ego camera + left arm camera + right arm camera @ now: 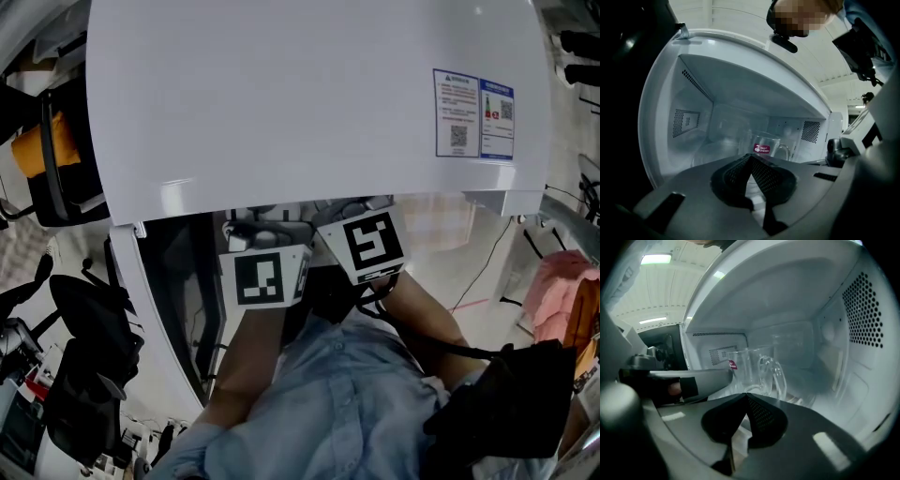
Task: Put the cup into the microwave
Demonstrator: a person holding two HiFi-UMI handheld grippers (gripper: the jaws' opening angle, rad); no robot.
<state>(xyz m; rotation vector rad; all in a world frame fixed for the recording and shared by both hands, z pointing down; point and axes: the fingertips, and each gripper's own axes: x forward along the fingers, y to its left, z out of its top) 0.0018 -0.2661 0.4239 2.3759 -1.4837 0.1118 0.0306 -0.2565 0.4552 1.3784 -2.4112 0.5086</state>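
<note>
The cup (766, 147) stands inside the microwave (740, 89), just ahead of the tips of both my tongs. My left tongs (750, 158) and right tongs (746, 395) point slightly downward into the open cavity, side by side, each pressed together on nothing. The cup is clear glass with a loop handle and a magenta label reading "Red Cherry". Beyond it, smooth white walls carry perforated vent panels (865, 310). A blue-and-white sticker (473, 114) sits on the microwave's outer top.

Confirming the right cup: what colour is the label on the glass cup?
Magenta label with white print, on the clear cup; best in the left gripper view.
</note>
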